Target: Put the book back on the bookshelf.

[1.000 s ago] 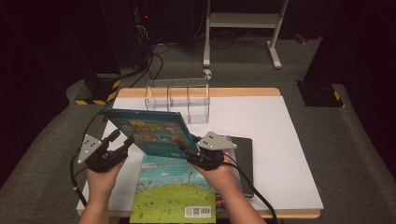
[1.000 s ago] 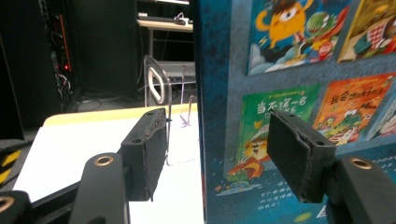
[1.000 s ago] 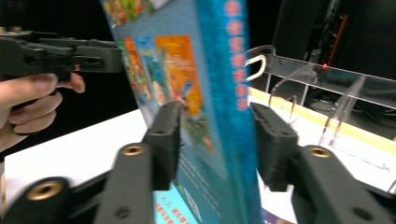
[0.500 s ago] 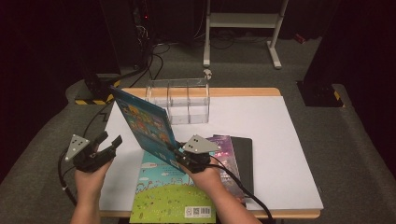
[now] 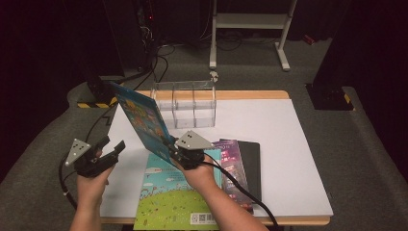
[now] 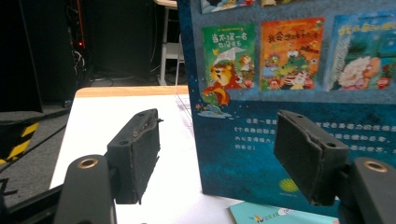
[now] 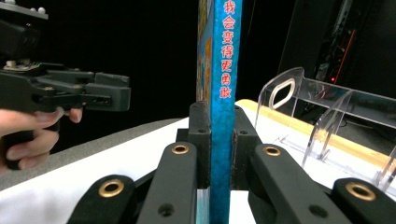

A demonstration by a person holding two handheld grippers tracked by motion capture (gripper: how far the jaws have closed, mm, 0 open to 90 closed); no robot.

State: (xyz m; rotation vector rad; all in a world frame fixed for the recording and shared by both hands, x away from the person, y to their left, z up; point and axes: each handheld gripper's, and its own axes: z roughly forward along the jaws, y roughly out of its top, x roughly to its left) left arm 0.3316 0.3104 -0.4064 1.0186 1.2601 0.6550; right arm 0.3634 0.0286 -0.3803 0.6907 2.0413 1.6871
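Blue picture book [image 5: 142, 120] stands tilted, its spine clamped in right tongs [image 5: 175, 146].

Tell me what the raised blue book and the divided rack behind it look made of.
Blue book: stiff printed board or paper, apparently slightly glossy; it stays flat on edge in the right gripper. Rack: clear rigid plastic, likely acrylic; the table shows through it and its edges glint.

My white worktop [image 5: 269, 144] stands on grey carpet floor [image 5: 365, 159] in a dark room, a white metal stand [image 5: 250, 21] behind it.
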